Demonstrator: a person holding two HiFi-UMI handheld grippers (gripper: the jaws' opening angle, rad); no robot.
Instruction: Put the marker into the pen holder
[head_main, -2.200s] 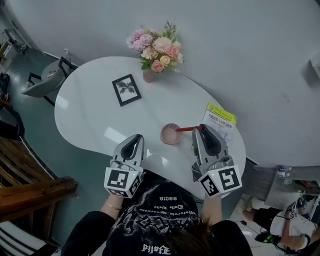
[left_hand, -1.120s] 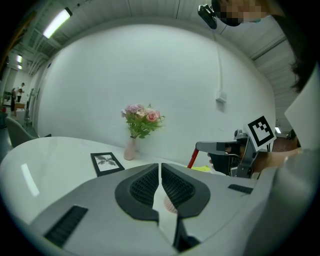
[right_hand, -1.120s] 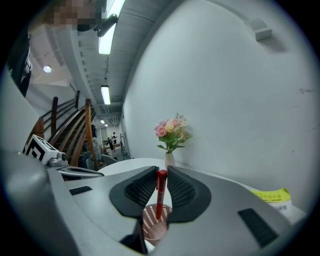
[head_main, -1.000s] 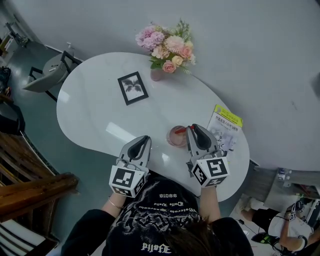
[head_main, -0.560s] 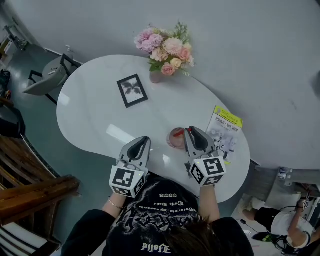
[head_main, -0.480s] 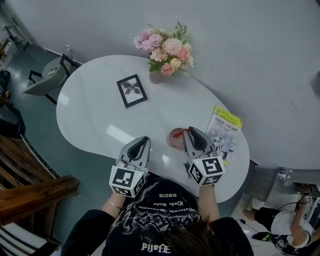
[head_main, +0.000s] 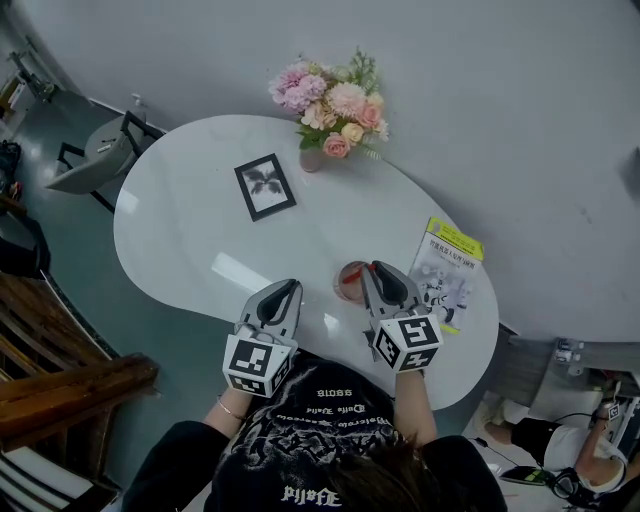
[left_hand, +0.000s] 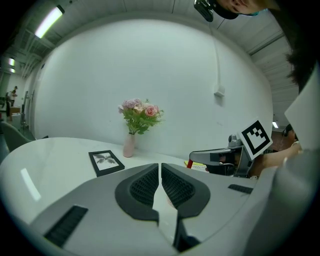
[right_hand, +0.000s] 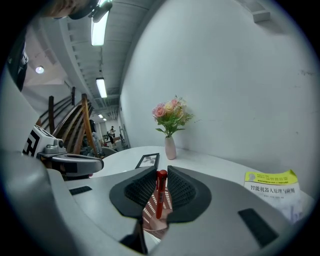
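Observation:
A red marker (right_hand: 160, 192) stands nearly upright between the pads of my right gripper (right_hand: 161, 175), which is shut on it. Its lower end points down into the pink slotted pen holder (right_hand: 154, 216) right beneath the jaws. In the head view the right gripper (head_main: 371, 272) hangs over the pen holder (head_main: 349, 282) on the white table (head_main: 190, 225), and only a bit of the marker (head_main: 366, 267) shows. My left gripper (head_main: 289, 288) hovers at the table's near edge, left of the holder, shut and empty. The left gripper view shows its jaws (left_hand: 160, 171) closed together.
A vase of pink flowers (head_main: 325, 105) stands at the table's far side, with a black picture frame (head_main: 265, 186) lying left of it. A yellow-topped booklet (head_main: 446, 270) lies right of the pen holder. A grey chair (head_main: 95, 155) stands off the table's left end.
My right gripper has carried the marker leftward from beside the holder to right over it. The marker went from lying sideways to upright. The left gripper has stayed put.

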